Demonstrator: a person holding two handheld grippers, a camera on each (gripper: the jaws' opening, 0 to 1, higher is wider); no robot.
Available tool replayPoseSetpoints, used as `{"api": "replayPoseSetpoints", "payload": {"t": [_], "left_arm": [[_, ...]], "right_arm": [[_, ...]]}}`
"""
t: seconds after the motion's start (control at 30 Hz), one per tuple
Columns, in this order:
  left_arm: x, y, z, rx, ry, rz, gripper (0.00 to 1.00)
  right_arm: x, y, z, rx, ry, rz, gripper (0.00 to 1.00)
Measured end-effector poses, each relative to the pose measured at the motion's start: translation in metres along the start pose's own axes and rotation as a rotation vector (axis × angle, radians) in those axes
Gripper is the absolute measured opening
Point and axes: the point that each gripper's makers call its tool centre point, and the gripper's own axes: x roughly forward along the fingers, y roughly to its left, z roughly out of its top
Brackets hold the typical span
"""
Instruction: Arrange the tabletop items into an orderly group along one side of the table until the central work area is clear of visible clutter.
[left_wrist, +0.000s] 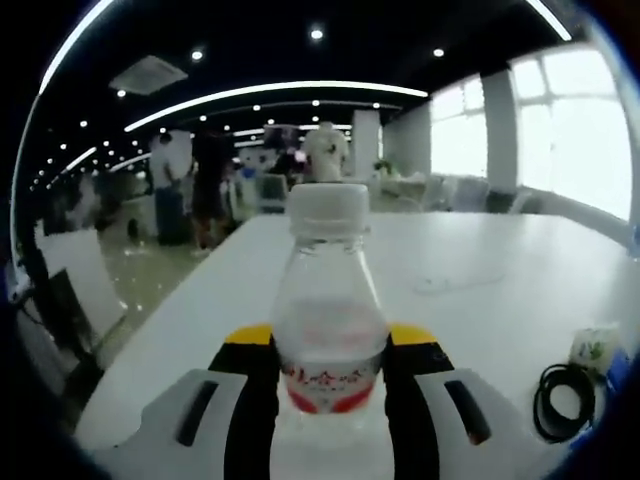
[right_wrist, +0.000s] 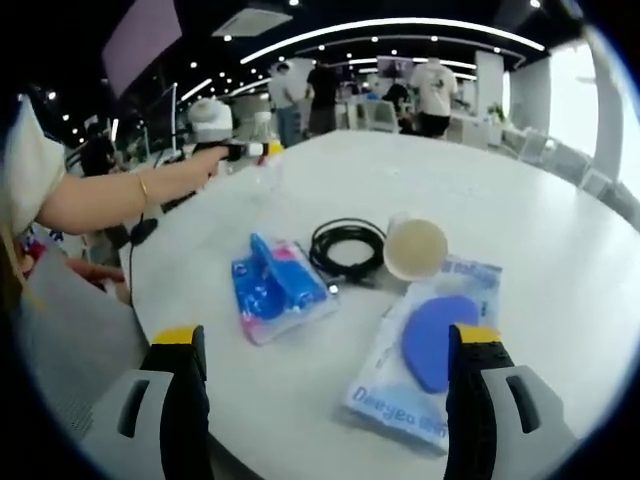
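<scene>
White table (right_wrist: 560, 250): blue pouch (right_wrist: 277, 287), black cable coil (right_wrist: 346, 247), cup (right_wrist: 415, 248), printed blue-white pack (right_wrist: 425, 355).

Big office, curved ceiling lights (left_wrist: 270, 92), bright windows (left_wrist: 585, 130), maybe desks behind.

Bright ceiling strips (left_wrist: 270, 95), window (left_wrist: 590, 130) glare; fisheye-bent edges; background perhaps slightly blurred.

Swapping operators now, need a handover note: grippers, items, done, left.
Left gripper: shut on the water bottle, upright at the table's edge.
Right gripper: open, holding nothing, above the clutter.
Still mid-table: blue pouch, coiled black cable, paper cup on its side, wipes pack.
Done: bottle picked up.
Left: place the bottle at one side, then line the other four up with it.
</scene>
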Motion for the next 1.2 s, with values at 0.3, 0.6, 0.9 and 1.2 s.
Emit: {"api": "replayPoseSetpoints", "payload": {"t": [0.3, 0.6, 0.9, 1.2], "left_arm": [[0.008, 0.006, -0.004, 0.002, 0.005, 0.013, 0.37], [0.012, 0.003, -0.007, 0.002, 0.005, 0.001, 0.37], [0.012, 0.005, -0.01, -0.018, -0.007, 0.024, 0.38], [0.013, 0.005, -0.009, -0.004, -0.013, 0.025, 0.38]], "right_arm": [[0.001, -0.003, -0.006, 0.001, 0.023, -0.011, 1.0], [0.001, -0.005, -0.01, -0.002, 0.039, -0.025, 1.0], [0.002, -0.007, -0.014, -0.018, 0.063, -0.036, 1.0], [0.002, -0.008, -0.014, -0.024, 0.068, -0.041, 1.0]]}}
